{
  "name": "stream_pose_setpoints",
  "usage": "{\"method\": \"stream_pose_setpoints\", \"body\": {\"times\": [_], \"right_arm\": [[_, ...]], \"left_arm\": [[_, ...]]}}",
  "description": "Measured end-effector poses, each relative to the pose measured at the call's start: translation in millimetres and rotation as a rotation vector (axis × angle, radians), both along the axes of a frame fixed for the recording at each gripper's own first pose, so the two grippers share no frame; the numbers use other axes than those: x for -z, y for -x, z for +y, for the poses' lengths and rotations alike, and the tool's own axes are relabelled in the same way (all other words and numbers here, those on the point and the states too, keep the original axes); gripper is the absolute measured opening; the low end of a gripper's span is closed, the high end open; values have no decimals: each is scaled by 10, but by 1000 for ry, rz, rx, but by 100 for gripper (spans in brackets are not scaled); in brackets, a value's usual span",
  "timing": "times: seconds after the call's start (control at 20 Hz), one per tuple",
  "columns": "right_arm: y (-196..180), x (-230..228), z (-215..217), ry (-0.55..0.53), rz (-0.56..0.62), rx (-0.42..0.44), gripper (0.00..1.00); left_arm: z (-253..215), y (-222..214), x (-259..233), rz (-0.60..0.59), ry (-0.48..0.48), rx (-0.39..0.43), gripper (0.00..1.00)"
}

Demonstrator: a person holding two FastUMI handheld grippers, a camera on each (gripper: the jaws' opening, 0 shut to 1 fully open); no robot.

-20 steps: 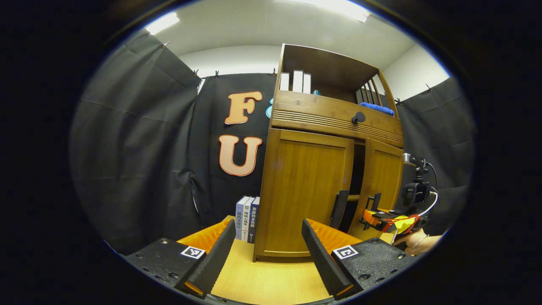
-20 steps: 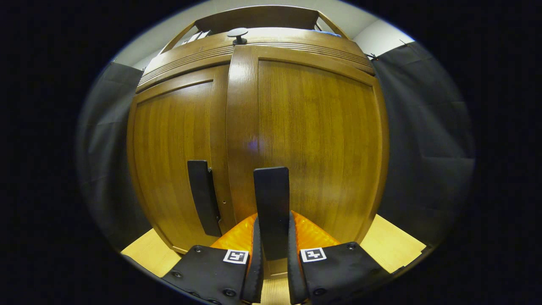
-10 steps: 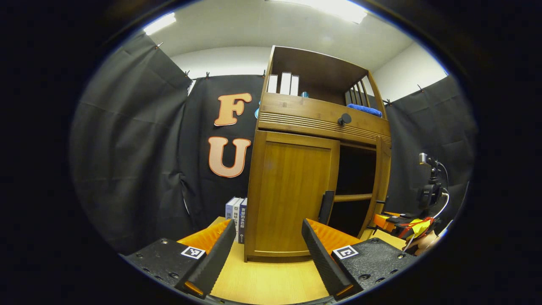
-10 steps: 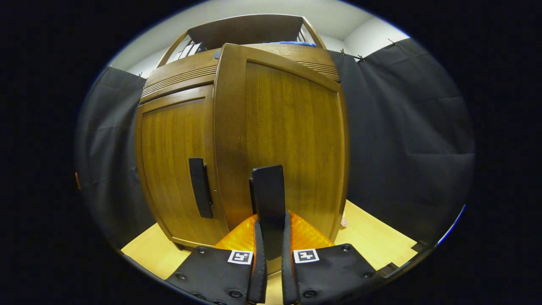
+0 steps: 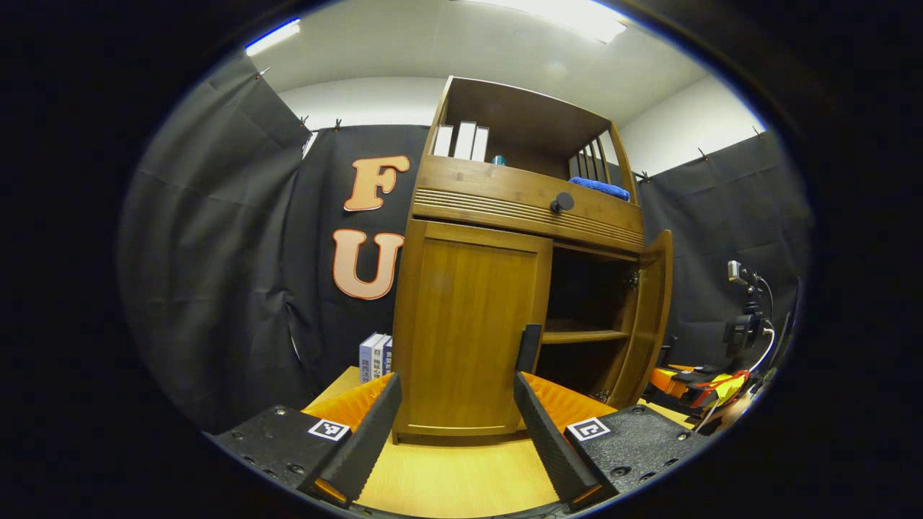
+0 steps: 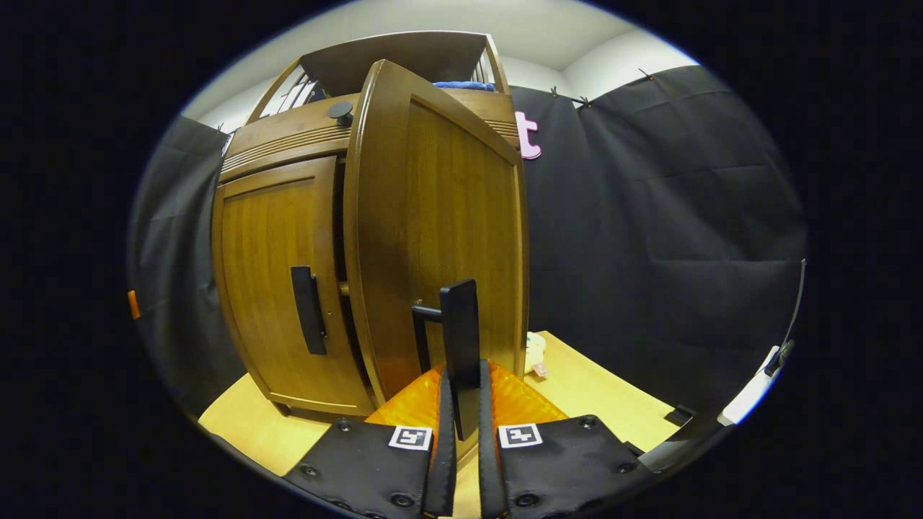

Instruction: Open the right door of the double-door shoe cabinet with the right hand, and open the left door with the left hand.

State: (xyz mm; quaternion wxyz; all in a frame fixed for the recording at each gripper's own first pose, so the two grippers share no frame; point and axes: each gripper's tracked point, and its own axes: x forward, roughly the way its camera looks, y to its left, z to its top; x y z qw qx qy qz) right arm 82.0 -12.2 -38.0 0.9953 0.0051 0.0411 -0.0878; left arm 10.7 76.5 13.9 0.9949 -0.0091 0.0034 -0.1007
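Two doors: right door open, right fingers clamp handle; left fingers spread.

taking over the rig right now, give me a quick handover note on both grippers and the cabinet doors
Right hand-held gripper: shut on the right door handle, fingers pressing it from both sides.
Left hand-held gripper: open, holding nothing, in front of the shoe cabinet and short of the left door handle.
Right door: swung well open, with the inner shelf exposed.
Left door: closed.
Done: the right door is mostly open.
Left: release the right handle, bring the left gripper onto the left door handle, close on it and pull that door open.
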Motion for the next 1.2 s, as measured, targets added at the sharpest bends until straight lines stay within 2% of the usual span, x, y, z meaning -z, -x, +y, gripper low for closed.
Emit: {"method": "stream_pose_setpoints", "body": {"times": [0.05, 0.1, 0.2, 0.25, 0.3, 0.35, 0.4, 0.5, 0.6, 0.7, 0.85, 0.9, 1.0, 1.2], "right_arm": [[45, 4, -81, -3, 10, 35, 21], [99, -13, -162, -3, -3, 67, 7], [173, -23, -285, 2, -6, 95, 7], [196, -16, -348, 3, -1, 105, 11], [221, -15, -435, 1, -2, 126, 6], [230, -8, -501, -1, 2, 133, 8], [258, -21, -529, -7, 0, 132, 8], [300, 2, -581, -12, 4, 124, 8], [328, 29, -608, -3, 9, 113, 8], [339, 21, -630, -6, 10, 101, 8], [358, 14, -712, -22, 13, 98, 7], [370, 20, -769, -27, 17, 99, 7], [416, 21, -866, -21, 25, 99, 8], [452, -17, -1021, -23, 27, 69, 7]], "left_arm": [[-26, 9, -1, 0, 1, 6, 92], [-56, 10, -8, -2, 2, 11, 94], [-119, -2, 0, 0, 4, 19, 92], [-156, -1, 12, 4, 7, 26, 92], [-186, 4, 22, 8, 10, 30, 92], [-219, 1, 44, 13, 13, 34, 95], [-249, -5, 53, 17, 15, 37, 92], [-325, -7, 50, 19, 14, 41, 92], [-384, -6, 42, 17, 9, 40, 98], [-438, -16, 58, 17, 6, 36, 98], [-536, -31, 56, 19, 7, 28, 92], [-563, -35, 42, 14, 4, 24, 95], [-615, -72, 17, 4, -6, 15, 92], [-758, -154, -13, -13, -16, -9, 92]]}}
